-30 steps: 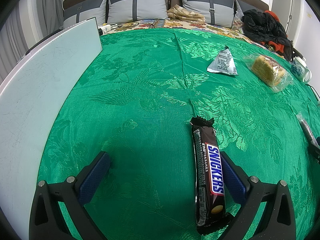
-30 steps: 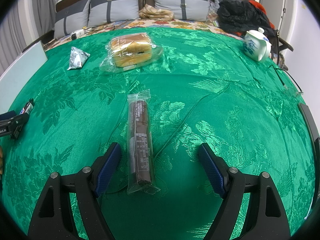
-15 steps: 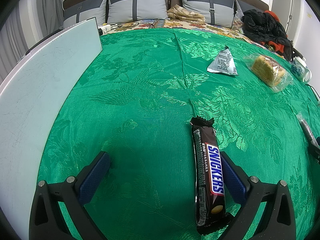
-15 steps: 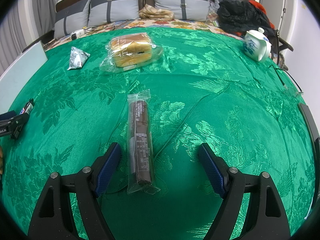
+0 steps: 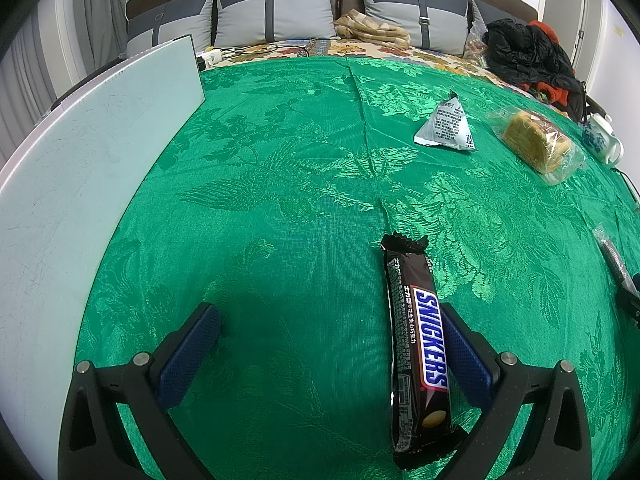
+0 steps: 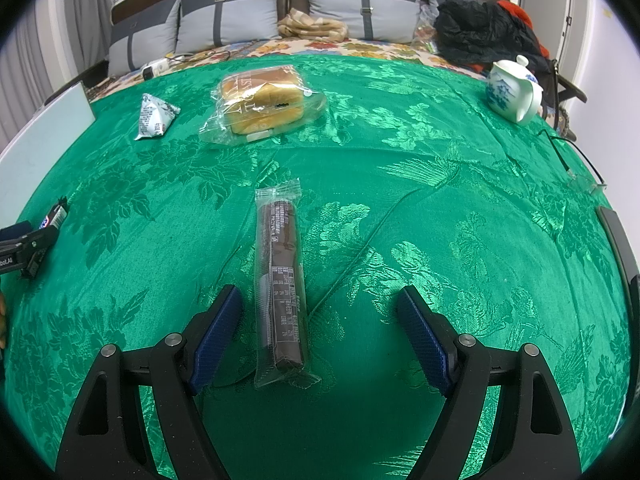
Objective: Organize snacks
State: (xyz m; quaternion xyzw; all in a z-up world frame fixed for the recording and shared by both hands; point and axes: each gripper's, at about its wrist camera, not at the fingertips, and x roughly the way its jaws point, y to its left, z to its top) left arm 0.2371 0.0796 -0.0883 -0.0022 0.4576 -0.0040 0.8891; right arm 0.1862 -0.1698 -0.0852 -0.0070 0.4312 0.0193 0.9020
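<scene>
A Snickers bar [image 5: 418, 350] lies on the green cloth [image 5: 300, 184] between the fingers of my open left gripper [image 5: 326, 320], close against the right finger. A dark brown bar in a clear wrapper [image 6: 282, 280] lies between the fingers of my open right gripper [image 6: 320, 312], nearer the left finger. A bagged bread loaf [image 6: 262, 100] and a small silver triangular packet [image 6: 154, 116] lie farther back; both also show in the left wrist view, the loaf [image 5: 536, 142] and the packet [image 5: 448, 126].
A pale board [image 5: 80, 176] lies along the left of the cloth. A white and blue teapot [image 6: 514, 90] stands at the back right. Cushions [image 5: 276, 12] and a black bag [image 6: 480, 34] sit behind. A cable [image 6: 572, 156] runs at the right edge.
</scene>
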